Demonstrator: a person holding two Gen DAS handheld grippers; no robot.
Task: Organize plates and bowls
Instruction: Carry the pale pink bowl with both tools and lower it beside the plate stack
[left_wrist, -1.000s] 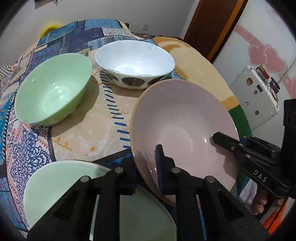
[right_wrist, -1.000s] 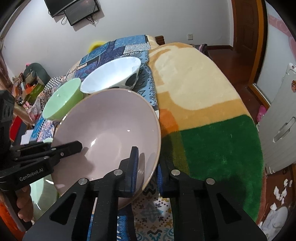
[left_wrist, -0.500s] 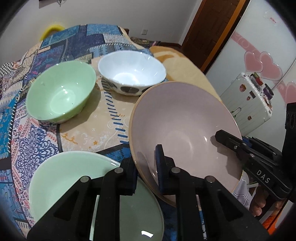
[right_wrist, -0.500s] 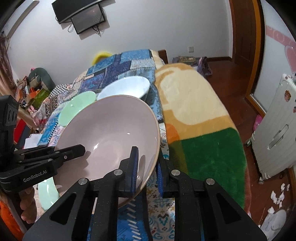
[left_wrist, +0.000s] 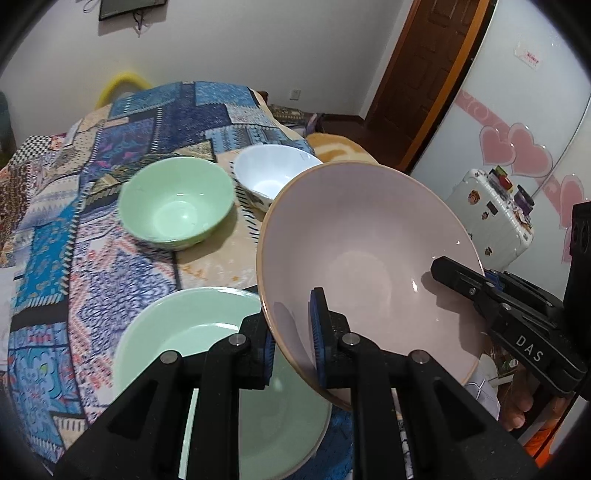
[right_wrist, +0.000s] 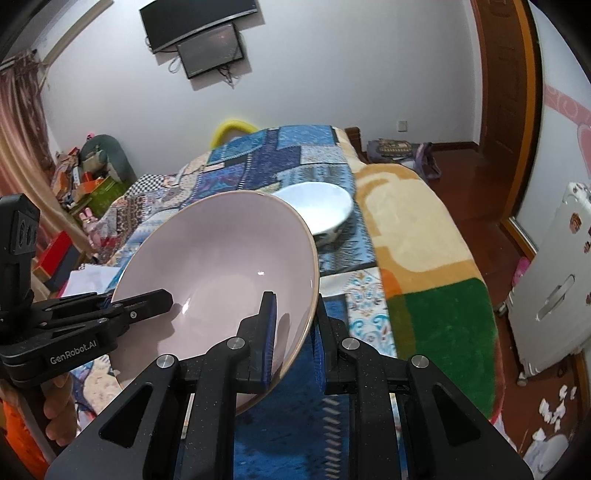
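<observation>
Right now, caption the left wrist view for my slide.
Both grippers clamp the pink plate above the green plate.

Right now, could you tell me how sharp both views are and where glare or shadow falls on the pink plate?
Left wrist view: sharp, fisheye-bent edges; small glints on the pink plate, gripper shadows inside it. Right wrist view: equally sharp, one glint mid-plate, dark vignette in the corners.

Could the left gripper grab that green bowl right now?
Probably not. The left gripper is shut on the pink plate's rim, as is the right gripper opposite. The green bowl sits unblocked beyond, but the plate must go down first.
</observation>
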